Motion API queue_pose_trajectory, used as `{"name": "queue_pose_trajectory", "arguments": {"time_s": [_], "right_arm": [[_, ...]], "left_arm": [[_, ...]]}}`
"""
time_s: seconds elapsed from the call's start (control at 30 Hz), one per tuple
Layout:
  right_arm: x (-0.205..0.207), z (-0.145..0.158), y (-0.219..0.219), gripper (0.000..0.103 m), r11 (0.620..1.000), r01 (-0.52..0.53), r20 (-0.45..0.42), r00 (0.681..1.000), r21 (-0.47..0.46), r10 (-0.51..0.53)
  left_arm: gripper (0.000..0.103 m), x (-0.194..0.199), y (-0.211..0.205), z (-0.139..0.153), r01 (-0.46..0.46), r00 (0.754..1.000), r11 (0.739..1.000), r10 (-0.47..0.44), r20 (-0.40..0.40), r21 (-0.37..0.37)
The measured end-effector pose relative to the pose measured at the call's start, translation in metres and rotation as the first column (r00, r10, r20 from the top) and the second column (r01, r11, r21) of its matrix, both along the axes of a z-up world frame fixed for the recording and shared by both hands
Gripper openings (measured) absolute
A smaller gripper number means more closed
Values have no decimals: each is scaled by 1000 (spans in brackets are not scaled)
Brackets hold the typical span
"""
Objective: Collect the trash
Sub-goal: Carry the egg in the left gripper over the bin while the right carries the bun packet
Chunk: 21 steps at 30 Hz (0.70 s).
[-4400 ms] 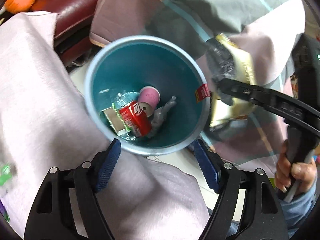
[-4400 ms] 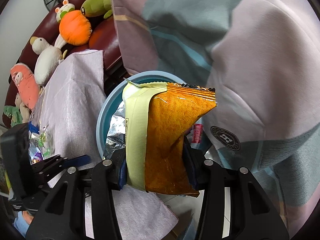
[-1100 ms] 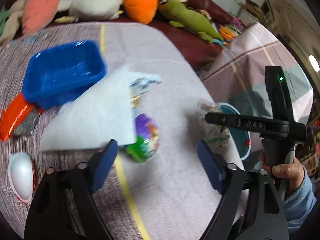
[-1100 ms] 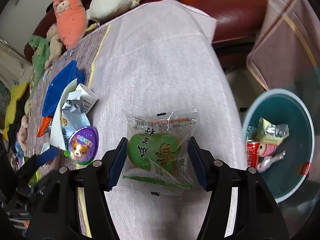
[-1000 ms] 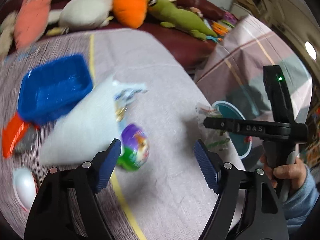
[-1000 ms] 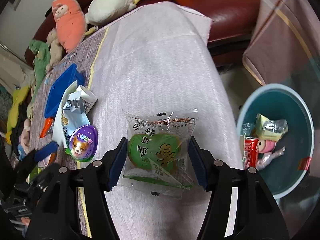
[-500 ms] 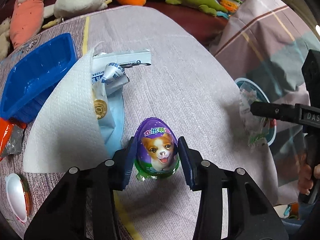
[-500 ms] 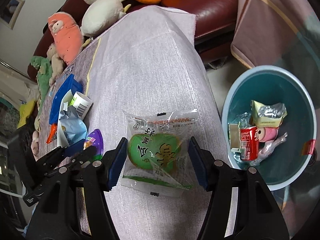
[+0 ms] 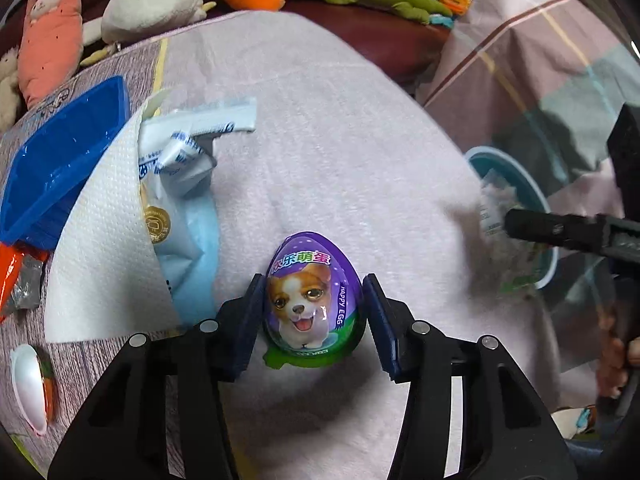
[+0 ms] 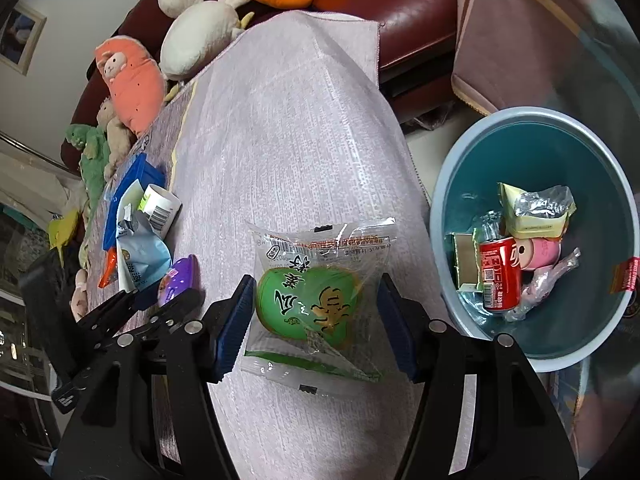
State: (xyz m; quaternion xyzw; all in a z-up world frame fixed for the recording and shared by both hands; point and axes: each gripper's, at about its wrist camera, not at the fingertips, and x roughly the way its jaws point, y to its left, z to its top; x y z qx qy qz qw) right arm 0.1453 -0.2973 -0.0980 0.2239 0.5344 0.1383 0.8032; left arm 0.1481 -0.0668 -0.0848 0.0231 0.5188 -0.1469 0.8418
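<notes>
Snugly, left gripper (image 9: 314, 307) clamps egg (image 9: 311, 303), right gripper (image 10: 314, 314) wrapper (image 10: 316, 300)

Counts: 1 purple egg (image 9: 315, 297), 1 green snack pkt (image 10: 316, 300), 1 blue tray (image 9: 60, 168), 1 paper towel (image 9: 104, 248), 1 teal bin (image 10: 600, 152) w/ 1 red can (image 10: 498, 274), approx. 6 plush toys upper left, 2 grippers.
</notes>
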Motion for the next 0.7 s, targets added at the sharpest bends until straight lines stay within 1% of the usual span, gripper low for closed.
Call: {"name": "queue_pose_trajectory", "arguments": {"time_s": [0.07, 0.13, 0.27, 0.4, 0.43, 0.6, 0.7], "right_arm": [[-3, 0, -6, 59, 1000, 9, 4, 1000, 6, -9], [-5, 1, -12, 59, 1000, 22, 8, 1000, 11, -22], [-11, 5, -27, 59, 998, 52, 24, 998, 24, -52], [-19, 15, -53, 59, 995, 100, 60, 993, 30, -101], [-23, 20, -66, 59, 992, 126, 73, 989, 28, -128], [-40, 30, -123, 59, 968, 249, 101, 963, 18, -250], [-52, 29, -155, 59, 949, 316, 100, 944, 9, -315]], "left_arm": [[50, -3, -2, 8, 5, 1000, 999, -5, -8, -44], [50, -5, -8, 19, 22, 1000, 997, -22, 4, -68], [51, -9, -30, 36, 78, 997, 993, -76, 22, -91], [51, -6, -63, 40, 141, 990, 984, -141, 11, -105], [51, -8, -70, 40, 154, 988, 983, -153, 10, -105], [51, -3, -129, 35, 266, 963, 957, -268, -8, -115], [51, -2, -174, 26, 339, 939, 936, -342, -24, -101]]}}
